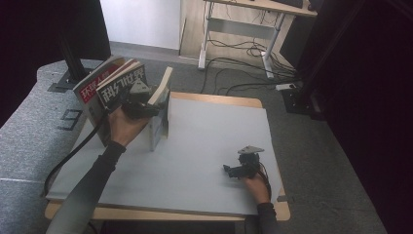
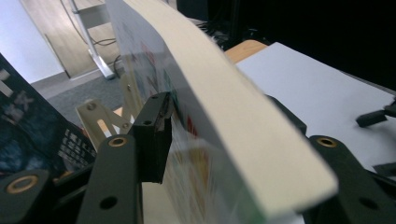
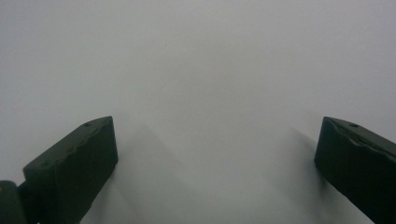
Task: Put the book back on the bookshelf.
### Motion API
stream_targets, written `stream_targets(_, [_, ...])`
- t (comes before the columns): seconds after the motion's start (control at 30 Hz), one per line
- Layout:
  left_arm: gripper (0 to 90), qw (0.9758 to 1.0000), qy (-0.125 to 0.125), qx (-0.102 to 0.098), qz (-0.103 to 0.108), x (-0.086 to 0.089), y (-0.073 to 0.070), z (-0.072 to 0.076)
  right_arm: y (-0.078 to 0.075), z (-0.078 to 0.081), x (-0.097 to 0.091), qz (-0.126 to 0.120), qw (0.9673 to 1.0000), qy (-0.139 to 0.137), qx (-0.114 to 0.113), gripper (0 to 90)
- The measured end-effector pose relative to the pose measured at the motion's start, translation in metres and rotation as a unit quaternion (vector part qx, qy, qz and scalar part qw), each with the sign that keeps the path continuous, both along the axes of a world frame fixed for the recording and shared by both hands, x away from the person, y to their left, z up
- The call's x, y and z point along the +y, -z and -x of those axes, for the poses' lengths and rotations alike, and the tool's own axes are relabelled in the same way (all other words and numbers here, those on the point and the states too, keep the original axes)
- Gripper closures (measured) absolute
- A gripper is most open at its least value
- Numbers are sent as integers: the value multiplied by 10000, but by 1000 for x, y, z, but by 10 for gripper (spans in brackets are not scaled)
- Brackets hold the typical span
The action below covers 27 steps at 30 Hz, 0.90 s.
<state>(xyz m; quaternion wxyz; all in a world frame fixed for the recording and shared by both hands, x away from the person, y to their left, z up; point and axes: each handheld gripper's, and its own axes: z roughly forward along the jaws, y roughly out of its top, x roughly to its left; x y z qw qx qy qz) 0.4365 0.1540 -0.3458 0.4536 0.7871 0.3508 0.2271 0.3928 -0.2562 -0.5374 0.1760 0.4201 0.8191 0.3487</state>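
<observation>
Book [image 2: 233,116] standing between the jaws of the loosened left gripper [image 1: 146,105], right gripper [image 3: 215,154] wide apart over grey worktop [image 1: 204,146], desk [image 1: 253,7] behind

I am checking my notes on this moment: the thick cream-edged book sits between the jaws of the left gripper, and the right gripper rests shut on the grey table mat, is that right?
Not quite: the right gripper is open, not shut. The right gripper view shows its two black jaws far apart over the bare grey table mat. The rest holds: the thick cream-edged book sits between the jaws of the left gripper.
</observation>
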Motion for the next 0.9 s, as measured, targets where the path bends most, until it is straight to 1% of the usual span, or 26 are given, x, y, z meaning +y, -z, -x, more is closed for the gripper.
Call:
stream_targets(0.1, [492, 9999, 79, 25, 64, 1, 5, 6, 0, 0, 0, -2, 10000, -1, -1, 0])
stream_targets(0.3, [501, 9998, 189, 57, 77, 1, 17, 16, 0, 0, 0, -3, 10000, 0, -1, 0])
stream_targets(0.47, [530, 9997, 210, 132, -19, 3, 32, 23, 0, 0, 0, 0, 10000, -3, 6, 0])
stream_targets(0.63, [544, 9993, 178, 338, -63, 5, 53, 24, 0, 0, 0, -8, 10000, 12, 0, 0])
stream_targets(0.73, [551, 9987, 127, 431, -221, 5, 65, 24, 0, 0, 0, -2, 10000, 10, 10, 0])
stream_targets(0.8, [554, 9987, 67, 394, -304, 3, 72, 25, 0, 0, 0, -8, 10000, 15, 8, 0])
stream_targets(0.9, [556, 9988, 28, 387, -314, 2, 78, 24, 0, 0, 0, -5, 10000, 10, 11, 0])
